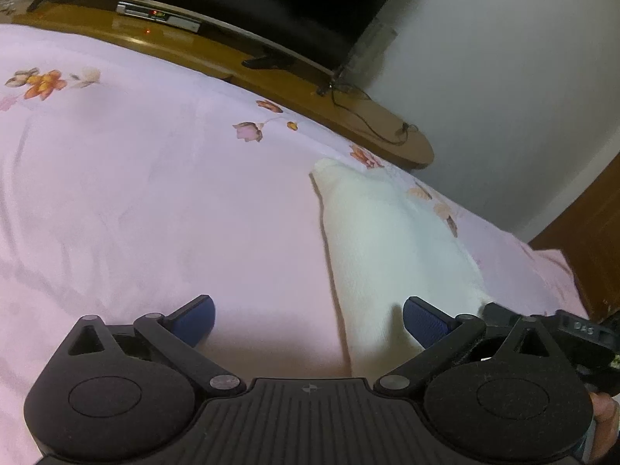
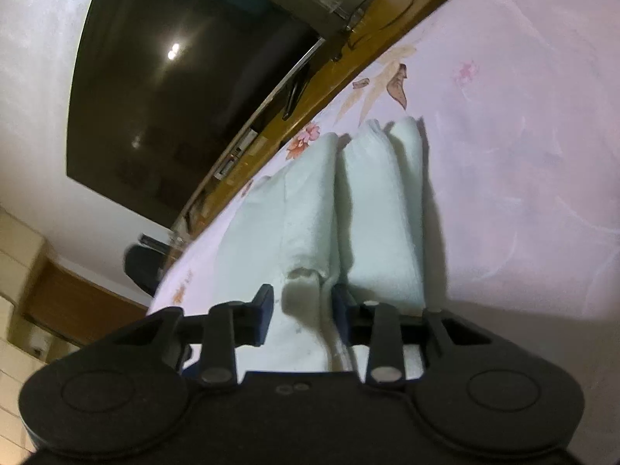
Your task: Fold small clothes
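A small white garment (image 1: 391, 240) lies on the pink floral bedsheet (image 1: 155, 193). In the left wrist view my left gripper (image 1: 308, 319) is open and empty, low over the sheet, its right finger beside the garment's near edge. In the right wrist view the garment (image 2: 317, 209) shows as raised folds. My right gripper (image 2: 302, 306) is part open, its jaws standing either side of a bunched fold of the garment (image 2: 306, 310) without pressing it.
A wooden TV bench (image 1: 217, 54) runs along the far side of the bed with a large dark television (image 2: 182, 89), a set-top box (image 1: 159, 15) and a cable (image 1: 368, 116). A white wall and a wooden door (image 1: 596, 217) are at the right.
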### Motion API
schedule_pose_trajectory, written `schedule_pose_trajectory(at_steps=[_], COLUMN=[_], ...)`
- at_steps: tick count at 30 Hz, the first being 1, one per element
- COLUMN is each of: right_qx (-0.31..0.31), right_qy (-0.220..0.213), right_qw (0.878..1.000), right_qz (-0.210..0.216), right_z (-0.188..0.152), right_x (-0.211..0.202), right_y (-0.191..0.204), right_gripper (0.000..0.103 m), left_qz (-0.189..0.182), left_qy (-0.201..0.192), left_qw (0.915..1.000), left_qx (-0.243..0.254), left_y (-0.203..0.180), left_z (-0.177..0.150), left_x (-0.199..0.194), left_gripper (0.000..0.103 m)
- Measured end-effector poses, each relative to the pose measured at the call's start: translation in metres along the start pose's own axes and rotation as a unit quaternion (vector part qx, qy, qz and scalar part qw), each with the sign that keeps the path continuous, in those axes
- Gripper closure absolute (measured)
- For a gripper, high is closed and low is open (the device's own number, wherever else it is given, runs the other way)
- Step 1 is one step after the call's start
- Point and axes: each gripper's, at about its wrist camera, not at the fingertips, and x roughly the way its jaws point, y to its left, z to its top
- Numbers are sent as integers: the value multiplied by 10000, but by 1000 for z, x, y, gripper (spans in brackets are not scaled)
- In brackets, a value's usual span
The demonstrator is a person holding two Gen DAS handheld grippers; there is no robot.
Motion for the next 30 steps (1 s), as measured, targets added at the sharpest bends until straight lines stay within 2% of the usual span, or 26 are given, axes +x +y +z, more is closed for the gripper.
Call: schedule_pose_trajectory(at_steps=[3, 4, 7, 10, 12, 17, 20, 22, 24, 25, 27, 30], right_qx=[-115, -291, -840, -1438, -1595, -1256, -985, -638, -316, -266, -253, -97], right_qy=[-65, -82, -136, -412, -543, -837, -987, -809, -851, -972, -1185, -993], right_qw=[9997, 9994, 9959, 9874, 9832, 9847, 9846, 9866, 9920, 9928, 9915, 9944], right_qz=[220, 155, -299, -523, -698, -865, -1050, -1264, -878, -650, -473, -347], right_z=[0, -1, -1, -9, -15, -28, -40, -42, -37, -33, -23, 1], right_x=[1, 2, 12, 2, -3, -28, -36, -22, -26, -31, -38, -27], right_y=[-3, 0, 17, 48, 61, 65, 47, 19, 3, 2, 0, -11], right_gripper=[76, 77, 87, 92, 94, 95, 95, 95, 93, 88, 70, 70], left_qz=[192, 272, 395, 344, 265, 135, 257, 348, 324, 279, 258, 275], left_qy=[139, 176, 266, 279, 266, 360, 476, 480, 417, 311, 161, 186], left_qw=[9992, 9985, 9970, 9974, 9977, 9952, 9919, 9901, 9902, 9903, 9915, 9946], left_qx=[318, 441, 604, 565, 563, 899, 1152, 1272, 1293, 1322, 1264, 988], left_y=[-12, -16, -26, -29, -33, -54, -65, -71, -72, -72, -69, -62], left_z=[4, 6, 9, 13, 14, 12, 9, 10, 14, 16, 21, 29], left_x=[9, 11, 16, 17, 17, 25, 35, 36, 32, 28, 24, 28], left_gripper=[0, 0, 0, 0, 0, 0, 0, 0, 0, 0, 0, 0])
